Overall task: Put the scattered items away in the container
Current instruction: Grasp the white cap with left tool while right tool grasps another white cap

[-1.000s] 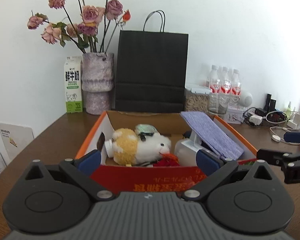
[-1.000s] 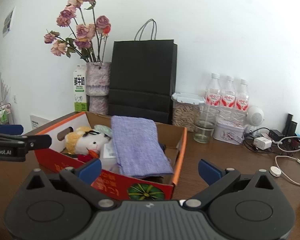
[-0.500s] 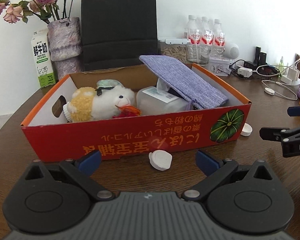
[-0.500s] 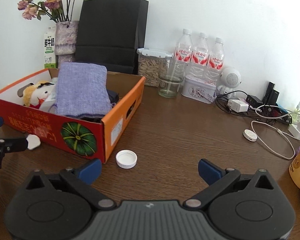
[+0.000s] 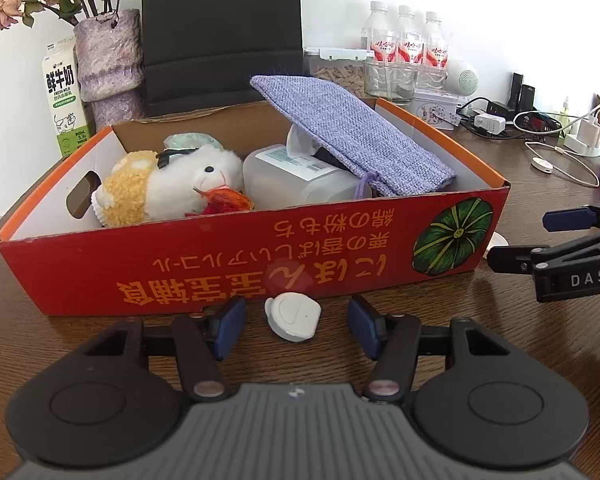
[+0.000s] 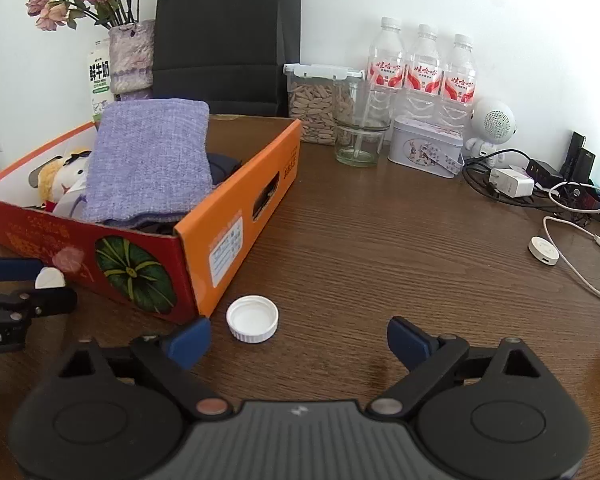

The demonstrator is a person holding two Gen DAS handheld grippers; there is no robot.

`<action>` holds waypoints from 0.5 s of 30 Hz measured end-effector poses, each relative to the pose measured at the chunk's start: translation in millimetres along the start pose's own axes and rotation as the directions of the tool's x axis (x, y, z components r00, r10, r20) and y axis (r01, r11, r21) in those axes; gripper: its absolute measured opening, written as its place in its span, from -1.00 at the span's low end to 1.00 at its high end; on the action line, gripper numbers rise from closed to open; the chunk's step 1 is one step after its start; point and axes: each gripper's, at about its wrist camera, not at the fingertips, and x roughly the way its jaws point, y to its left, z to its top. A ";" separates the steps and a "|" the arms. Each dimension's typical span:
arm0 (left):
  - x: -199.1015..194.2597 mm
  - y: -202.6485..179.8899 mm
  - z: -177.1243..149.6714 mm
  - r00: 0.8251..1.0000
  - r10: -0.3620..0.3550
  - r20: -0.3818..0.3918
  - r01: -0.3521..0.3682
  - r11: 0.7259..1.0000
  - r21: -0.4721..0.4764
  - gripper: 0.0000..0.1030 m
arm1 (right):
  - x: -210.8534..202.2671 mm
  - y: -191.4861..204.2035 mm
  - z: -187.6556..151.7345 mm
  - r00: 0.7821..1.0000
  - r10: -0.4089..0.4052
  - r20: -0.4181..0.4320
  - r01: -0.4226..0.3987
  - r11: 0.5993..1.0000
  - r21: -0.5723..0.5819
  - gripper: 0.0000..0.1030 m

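A red and orange cardboard box (image 5: 260,252) holds a plush toy (image 5: 172,186), a plastic tub (image 5: 296,176) and a purple cloth pouch (image 5: 352,136). A small white lid (image 5: 293,317) lies on the table in front of the box, between the fingers of my open left gripper (image 5: 296,326). A white bottle cap (image 6: 253,318) lies by the box's corner (image 6: 198,280), just ahead of my open right gripper (image 6: 300,342), nearer its left finger. The right gripper also shows in the left wrist view (image 5: 540,236).
Behind the box stand a black paper bag (image 6: 226,36), a vase of dried roses (image 5: 110,60), a milk carton (image 5: 64,104), a jar (image 6: 320,104), a glass (image 6: 360,132), water bottles (image 6: 422,68), a tin (image 6: 426,146). Chargers and cables (image 6: 560,200) lie at right.
Both grippers have dropped low to the table and moved in. The left gripper's fingers have narrowed around the small white lid. The right gripper has come up to the bottle cap.
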 end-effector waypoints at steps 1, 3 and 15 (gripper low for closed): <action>0.6 0.0 0.1 1.000 -0.002 -0.002 0.002 1.000 -0.002 0.14 | 1.5 -0.4 0.5 1.000 0.000 -0.001 0.000 1.000 0.000 0.75; 0.7 -0.1 0.5 1.000 -0.004 -0.002 0.003 1.000 -0.008 0.14 | 3.6 -1.5 1.8 1.000 0.005 0.000 -0.005 1.000 0.000 0.66; 1.3 0.8 2.4 1.000 0.003 -0.004 -0.003 1.000 -0.023 0.12 | 15.8 -2.3 8.5 0.996 0.086 0.005 -0.086 0.996 -0.027 0.25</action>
